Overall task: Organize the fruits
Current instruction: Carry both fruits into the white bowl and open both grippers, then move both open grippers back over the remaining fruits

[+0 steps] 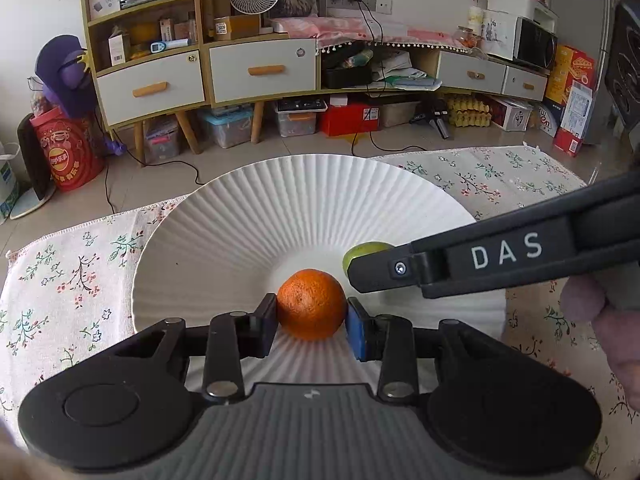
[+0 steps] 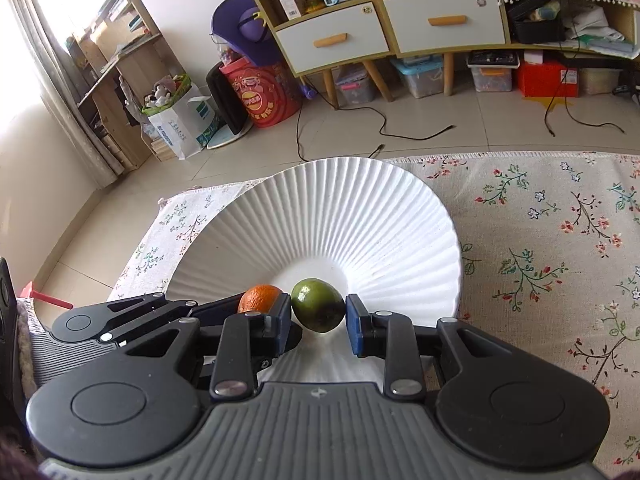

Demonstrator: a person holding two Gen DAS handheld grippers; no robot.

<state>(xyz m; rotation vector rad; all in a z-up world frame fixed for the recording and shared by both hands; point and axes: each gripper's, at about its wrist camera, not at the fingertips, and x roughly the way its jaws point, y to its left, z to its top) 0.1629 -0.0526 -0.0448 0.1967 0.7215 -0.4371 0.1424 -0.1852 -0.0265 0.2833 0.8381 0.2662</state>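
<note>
Left gripper (image 1: 312, 322) clamps the orange (image 1: 311, 304), right gripper (image 2: 318, 322) pinches the green fruit (image 2: 318, 305), both lowered into the plate (image 2: 320, 208) centre for release

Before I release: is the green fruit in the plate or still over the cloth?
In the plate. The green fruit sits in the white ribbed plate, between the right gripper pads, beside the orange.
</note>
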